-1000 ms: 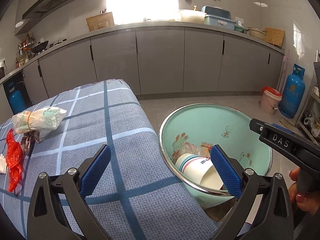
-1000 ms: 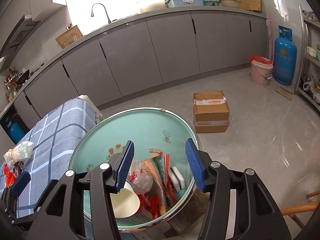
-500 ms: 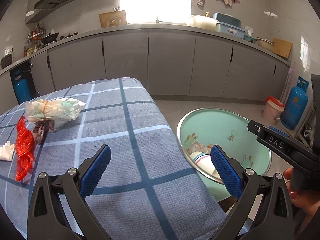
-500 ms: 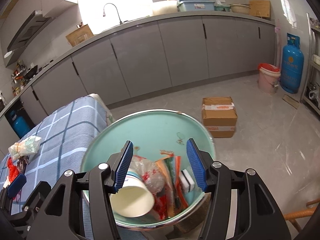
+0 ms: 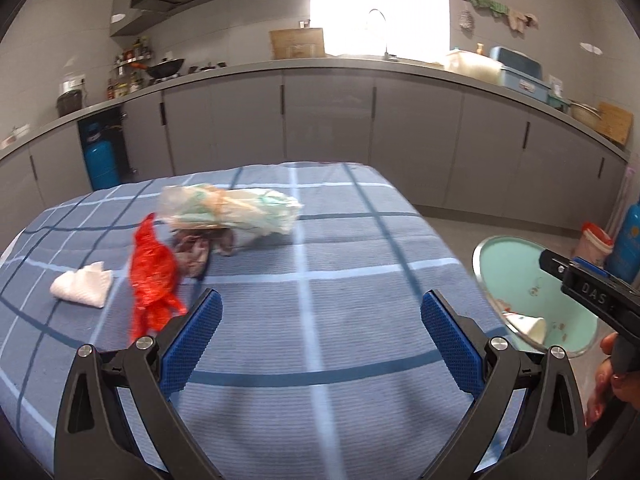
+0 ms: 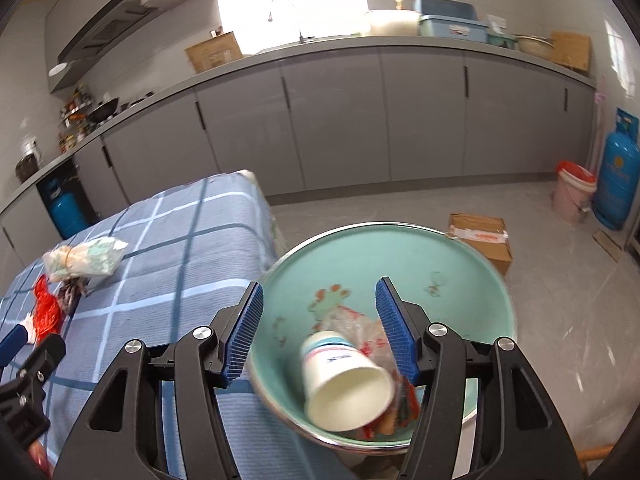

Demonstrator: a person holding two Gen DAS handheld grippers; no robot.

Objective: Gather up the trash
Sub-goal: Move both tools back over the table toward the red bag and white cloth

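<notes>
Hovering over the checked tablecloth [image 5: 320, 288], the left gripper [image 5: 318, 322] is held spread and empty; the right gripper [image 6: 319, 330] (also spread) is poised above the basin [image 6: 472, 268], where a paper cup [image 6: 346, 380] lies, while a red wrapper [image 5: 152, 276] and a tissue [image 5: 82, 289] are left on the cloth.

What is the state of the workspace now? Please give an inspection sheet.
Surface: table under a blue checked cloth.
Job's things: on the cloth lie a red bag, a white tissue, a pale wrapper bundle and a dark scrap. The basin beside the table holds a paper cup and wrappers.
Clutter: nothing seen.
Grippers: left gripper open and empty over the cloth; right gripper open and empty over the basin.
Cables: nothing seen.
Surroundings: grey cabinets, cardboard box, gas cylinder, pink bucket.
</notes>
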